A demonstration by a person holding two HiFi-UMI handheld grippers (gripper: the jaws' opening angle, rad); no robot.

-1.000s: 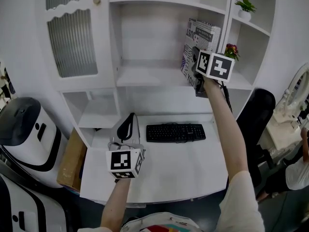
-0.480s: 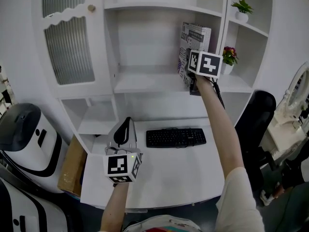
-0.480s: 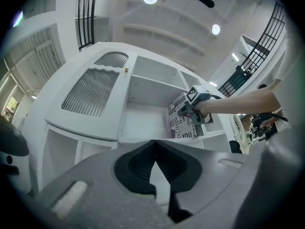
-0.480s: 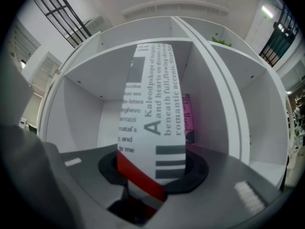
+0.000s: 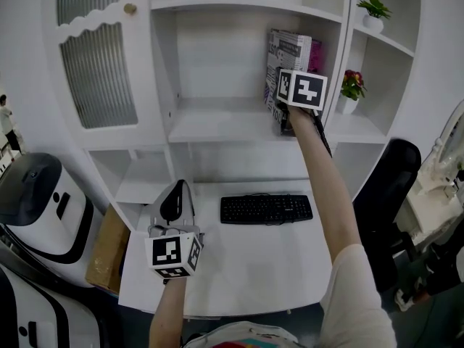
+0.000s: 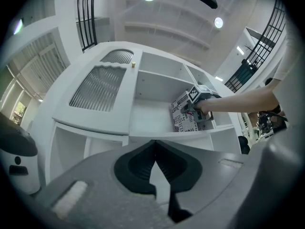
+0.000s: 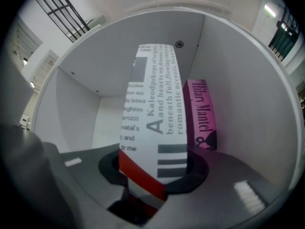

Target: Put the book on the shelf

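1. Shelf unit (image 5: 239, 125), white. The open compartment lay straight ahead of my right fingers. Its side wall stood just right of them, beyond the pink book. No writing.

2. Table (image 5: 254, 259), white, below my left fingers, with a black keyboard (image 5: 266, 209) to their right. Key legends were too small to read.

3. Book (image 7: 157, 123), newspaper-print cover with a red band at the foot. It stood upright inside the compartment, and my right gripper (image 7: 155, 175) had its fingers pinching the lower spine.
   - Legible: a large "A", then "beneath" and "romantic" running up the spine. The rest was fragments.
   - I could not tell whether its foot already sat on the board.
   - Risk, as I judged it: released before the foot was down, it would drop and tip left of my fingers, where nothing propped it.
   - Risk: pushed in at a slant, its corner could catch the neighbour or the wall.

4. Pink book (image 7: 200, 118), upright just right of my right fingers, between the held book and the wall.
   - Spine read "Hilary Mantel".
   - Risk: a sideways nudge could knock it askew.

5. Left gripper (image 6: 153, 162), low over the table and well apart from the shelf, with its fingers pressed together on nothing.
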